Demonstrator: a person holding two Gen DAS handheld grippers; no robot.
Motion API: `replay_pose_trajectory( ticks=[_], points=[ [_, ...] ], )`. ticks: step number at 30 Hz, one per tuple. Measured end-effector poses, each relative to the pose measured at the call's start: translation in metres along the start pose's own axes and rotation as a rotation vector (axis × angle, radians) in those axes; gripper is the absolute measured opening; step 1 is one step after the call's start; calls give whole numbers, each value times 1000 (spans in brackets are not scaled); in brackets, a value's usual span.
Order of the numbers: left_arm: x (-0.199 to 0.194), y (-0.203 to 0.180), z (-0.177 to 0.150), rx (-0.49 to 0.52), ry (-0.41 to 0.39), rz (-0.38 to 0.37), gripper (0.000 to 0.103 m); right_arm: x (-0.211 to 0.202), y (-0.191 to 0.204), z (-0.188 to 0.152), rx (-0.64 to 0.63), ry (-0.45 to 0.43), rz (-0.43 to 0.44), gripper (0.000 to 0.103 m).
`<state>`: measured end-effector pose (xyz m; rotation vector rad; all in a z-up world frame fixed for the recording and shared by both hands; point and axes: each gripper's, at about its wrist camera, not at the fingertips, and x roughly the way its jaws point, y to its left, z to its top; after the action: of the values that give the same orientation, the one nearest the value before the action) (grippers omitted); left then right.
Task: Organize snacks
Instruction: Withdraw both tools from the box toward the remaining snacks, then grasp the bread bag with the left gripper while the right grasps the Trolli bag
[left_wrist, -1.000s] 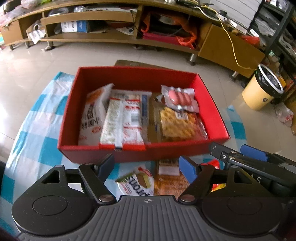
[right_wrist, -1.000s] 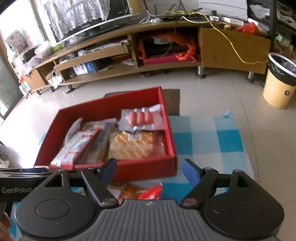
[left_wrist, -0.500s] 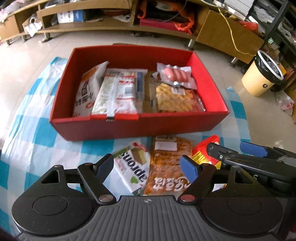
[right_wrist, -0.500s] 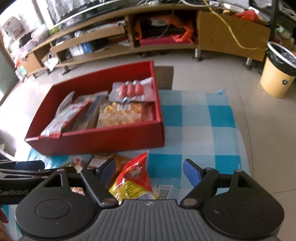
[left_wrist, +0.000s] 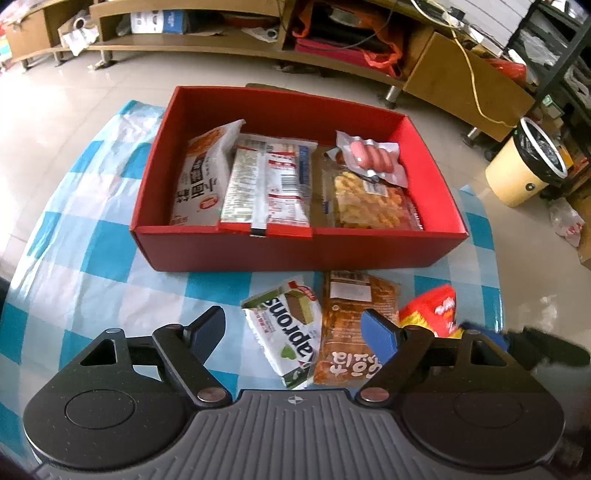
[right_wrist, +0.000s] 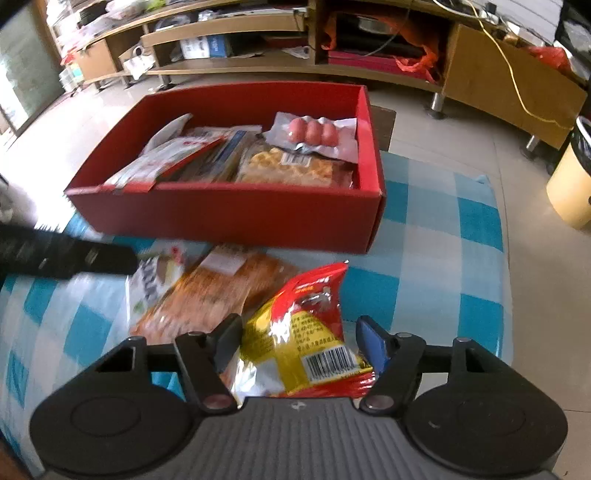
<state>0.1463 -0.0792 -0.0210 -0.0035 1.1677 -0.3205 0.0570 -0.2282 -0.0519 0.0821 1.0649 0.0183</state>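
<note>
A red box on the blue checked cloth holds several snack packets, with a sausage pack on top at the right. In front of it lie a green-and-white wafer packet, an orange packet and a red-and-yellow packet. My left gripper hovers open over the wafer and orange packets. My right gripper straddles the red-and-yellow packet, its jaws closing, with a small gap still showing at the blue pad. In the left wrist view the right gripper shows blurred beside that packet.
The checked cloth covers a low table that ends just right of the box. A yellow bin stands on the tiled floor at the right. A long wooden shelf unit runs along the back. The left gripper's black body enters from the left.
The right gripper has come down and over the red-and-yellow packet, and its jaws have narrowed around it. In the left view the packets in front of the box have come fully into sight.
</note>
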Motion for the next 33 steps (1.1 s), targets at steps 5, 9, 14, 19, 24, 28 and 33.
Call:
replay_pose_trajectory(
  ticks=[5,9,14,19,24,28,33],
  points=[
    [-2,-9,-3,23,-1,-21,86,-16,9,-28,-50,18,12,60],
    [1,-18,-9,59,7,-23,87,-35,13,-52,-79,42,33,57],
    [17,-33,-17,84,55,-36,87,-48,3,-64,-36,32,67,45],
    [39,-50,-16,97,86,-25,87,-46,-7,-61,9,40,82,45],
    [59,-69,-10,140,108,-32,87,-44,-4,-60,-22,46,80,50],
    [74,-79,-6,188,89,12,94,-41,-8,-60,-5,56,80,56],
    [77,-81,-4,203,77,25,79,-40,-14,-58,17,56,93,56]
  ],
)
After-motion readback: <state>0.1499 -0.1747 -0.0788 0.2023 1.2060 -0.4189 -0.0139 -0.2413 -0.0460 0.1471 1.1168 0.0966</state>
